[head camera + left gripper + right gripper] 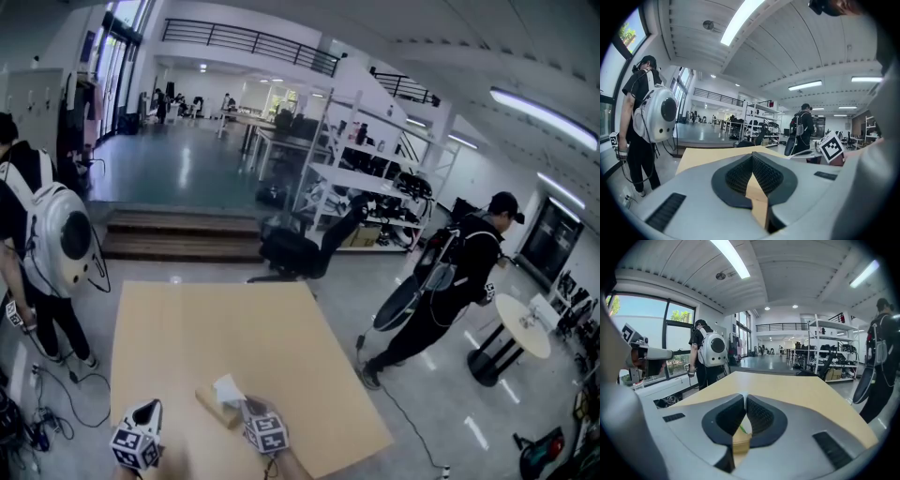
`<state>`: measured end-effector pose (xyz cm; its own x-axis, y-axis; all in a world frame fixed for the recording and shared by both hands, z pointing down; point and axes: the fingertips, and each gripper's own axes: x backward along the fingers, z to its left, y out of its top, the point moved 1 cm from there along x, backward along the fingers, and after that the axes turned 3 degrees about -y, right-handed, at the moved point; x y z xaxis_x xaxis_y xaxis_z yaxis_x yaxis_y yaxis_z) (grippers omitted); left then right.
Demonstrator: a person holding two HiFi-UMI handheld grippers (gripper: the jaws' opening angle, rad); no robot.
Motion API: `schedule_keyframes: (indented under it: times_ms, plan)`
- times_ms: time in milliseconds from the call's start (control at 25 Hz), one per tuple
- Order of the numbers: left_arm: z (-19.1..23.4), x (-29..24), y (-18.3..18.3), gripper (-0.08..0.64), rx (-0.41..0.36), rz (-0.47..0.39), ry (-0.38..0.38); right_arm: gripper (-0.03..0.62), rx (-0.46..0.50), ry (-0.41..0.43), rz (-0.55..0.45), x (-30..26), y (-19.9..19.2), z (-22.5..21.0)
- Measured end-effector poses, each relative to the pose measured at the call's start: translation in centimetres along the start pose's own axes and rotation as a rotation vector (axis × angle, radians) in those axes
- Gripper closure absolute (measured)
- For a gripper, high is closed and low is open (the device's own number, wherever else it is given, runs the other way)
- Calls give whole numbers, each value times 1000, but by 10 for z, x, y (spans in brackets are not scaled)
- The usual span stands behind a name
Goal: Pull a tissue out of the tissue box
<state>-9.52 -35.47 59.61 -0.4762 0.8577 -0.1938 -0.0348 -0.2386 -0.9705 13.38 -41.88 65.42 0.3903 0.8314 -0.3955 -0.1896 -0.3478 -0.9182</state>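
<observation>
The tan tissue box [214, 407] lies near the front edge of the wooden table [206, 328]. A white tissue [228, 387] stands up out of its top. My right gripper [247, 406] is just right of the tissue, its marker cube below it. In the right gripper view the right gripper [743, 398] is shut, with a thin white strip of tissue [743, 414] between the pads and the box [740, 442] below. My left gripper [149, 409] hovers to the left, apart from the box. The left gripper [752, 157] has its pads meeting at the tips, with nothing between them.
A person with a white backpack [52, 244] stands off the table's left side. Another person in black [455, 281] walks on the floor to the right, near a round white table [521, 324]. A black office chair [300, 249] and shelving [366, 178] stand beyond the far edge.
</observation>
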Motion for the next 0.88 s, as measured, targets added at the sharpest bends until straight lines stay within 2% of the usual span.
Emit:
schedule_keyframes:
  times_ms: [360,560,880]
  plan:
    - [-3,9,7,552,1,-17,-17,581,8,-27,-62,17,28,2]
    - [0,21,11,552,4,-26,-15,581,-43,-28,-113,39,40,12]
    - [-1,27,14,552,2,-47,-32,581,-74,-50,-161,67,47,18]
